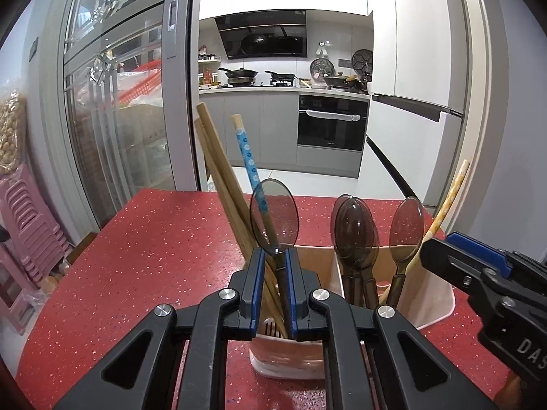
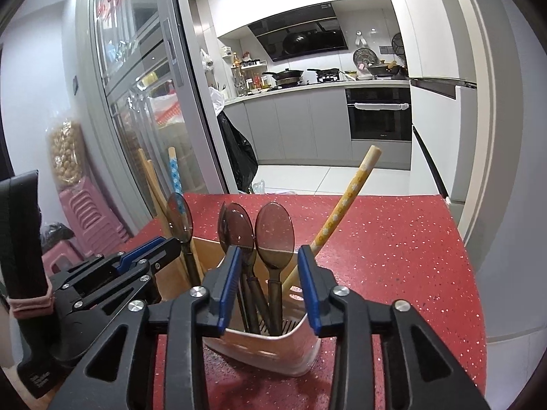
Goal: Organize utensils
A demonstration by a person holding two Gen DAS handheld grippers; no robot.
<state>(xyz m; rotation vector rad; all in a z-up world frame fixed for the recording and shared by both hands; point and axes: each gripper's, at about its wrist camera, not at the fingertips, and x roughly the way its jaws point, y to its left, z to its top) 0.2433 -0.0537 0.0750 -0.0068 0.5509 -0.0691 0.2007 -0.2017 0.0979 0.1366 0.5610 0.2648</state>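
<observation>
A pinkish utensil holder [image 1: 441,307] [image 2: 273,352] with two compartments stands on the red speckled table [image 1: 154,256]. My left gripper [image 1: 274,256] [image 2: 167,244] is shut on the neck of a clear grey spoon [image 1: 273,212] [image 2: 179,217], upright over the left compartment among wooden chopsticks [image 1: 218,177] and a blue flowered chopstick [image 1: 248,157]. The right compartment holds several grey spoons [image 2: 275,230] and a yellow flowered chopstick [image 2: 345,205]. My right gripper [image 2: 270,270] [image 1: 461,259] stands open astride those spoons, its pads clear of the handles.
The table's far edge [image 2: 307,195] faces a kitchen doorway. A glass sliding door [image 1: 119,102] and stacked pink stools [image 1: 30,218] are at the left. A person's dark sleeve with a pink cuff [image 2: 24,239] is at the left of the right wrist view.
</observation>
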